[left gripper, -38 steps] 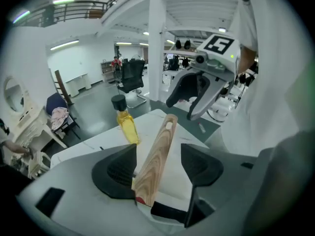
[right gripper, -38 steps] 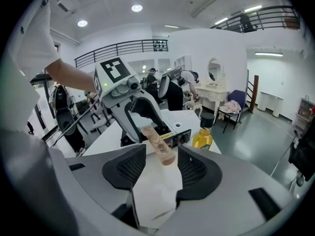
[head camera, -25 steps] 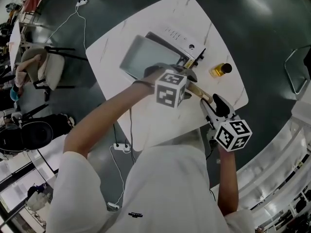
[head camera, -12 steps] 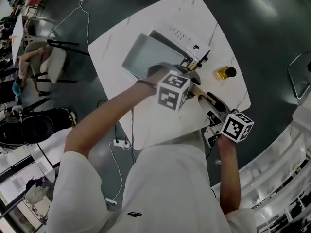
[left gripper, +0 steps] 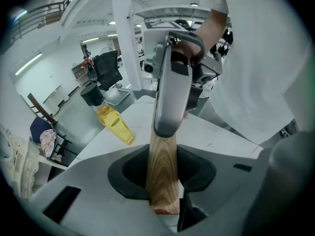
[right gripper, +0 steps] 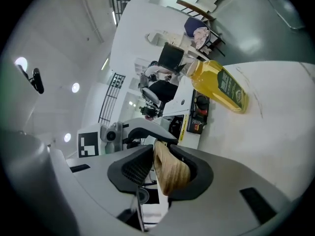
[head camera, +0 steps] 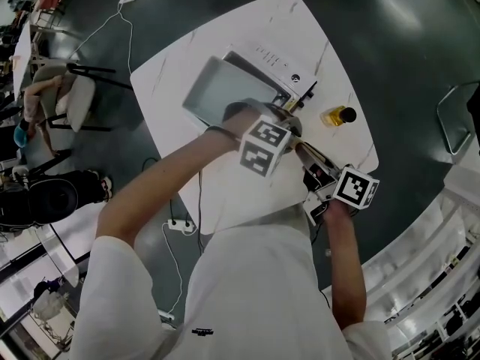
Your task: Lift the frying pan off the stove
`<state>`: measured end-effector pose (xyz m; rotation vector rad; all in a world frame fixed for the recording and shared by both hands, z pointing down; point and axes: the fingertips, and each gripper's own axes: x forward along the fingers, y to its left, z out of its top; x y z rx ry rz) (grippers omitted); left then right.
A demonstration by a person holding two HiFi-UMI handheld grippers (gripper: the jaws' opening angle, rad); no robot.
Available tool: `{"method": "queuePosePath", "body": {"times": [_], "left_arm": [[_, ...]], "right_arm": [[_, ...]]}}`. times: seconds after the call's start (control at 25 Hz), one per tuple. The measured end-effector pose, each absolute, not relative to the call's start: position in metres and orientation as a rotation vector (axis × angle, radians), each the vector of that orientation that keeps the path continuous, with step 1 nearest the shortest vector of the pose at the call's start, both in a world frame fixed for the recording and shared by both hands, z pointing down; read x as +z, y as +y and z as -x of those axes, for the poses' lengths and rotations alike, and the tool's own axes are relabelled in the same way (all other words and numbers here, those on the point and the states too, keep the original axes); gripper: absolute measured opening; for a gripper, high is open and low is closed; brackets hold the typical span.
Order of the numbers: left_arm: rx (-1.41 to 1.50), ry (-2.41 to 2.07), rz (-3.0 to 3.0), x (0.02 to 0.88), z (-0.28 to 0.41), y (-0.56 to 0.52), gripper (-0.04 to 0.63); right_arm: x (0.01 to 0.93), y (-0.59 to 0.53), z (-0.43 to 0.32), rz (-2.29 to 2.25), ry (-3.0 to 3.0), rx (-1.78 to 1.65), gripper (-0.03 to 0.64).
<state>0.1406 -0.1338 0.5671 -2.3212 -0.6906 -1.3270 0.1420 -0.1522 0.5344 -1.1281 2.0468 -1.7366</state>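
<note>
In the last second the right tongs (right gripper: 165, 173) have come in from just off the end of the wooden handle (left gripper: 161, 156) and are now closing on its tip. The left tongs (left gripper: 165, 191), further up the same handle, are closing on it too. The frying pan (head camera: 221, 88) still sits flat on the stove (head camera: 276, 57) on the desk (head camera: 225, 193), so I'd say the two-handed grip is nearly set and only the lift remains.

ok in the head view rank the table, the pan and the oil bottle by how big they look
1. table
2. pan
3. oil bottle
All three sit at about table level, so nearness to the camera hardly skews this.
</note>
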Motion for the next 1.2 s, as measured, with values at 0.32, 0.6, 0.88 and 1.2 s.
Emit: {"method": "queuePosePath", "body": {"times": [0.32, 0.6, 0.88, 1.2], "left_arm": [[-1.397, -0.742, 2.248, 0.568, -0.137, -0.132, 0.114], [-1.422, -0.755, 2.232, 0.562, -0.132, -0.128, 0.112], [-1.46, -0.782, 2.189, 0.562, -0.123, -0.119, 0.11], [-1.452, -0.774, 2.195, 0.549, -0.116, -0.105, 0.11]], "right_arm": [[0.534, -0.15, -0.142, 1.145, 2.025, -1.759, 0.097], [0.528, -0.144, -0.14, 1.147, 2.012, -1.748, 0.094], [0.523, -0.138, -0.131, 1.096, 2.024, -1.699, 0.094], [0.502, -0.126, -0.121, 1.092, 2.053, -1.64, 0.094]]}}
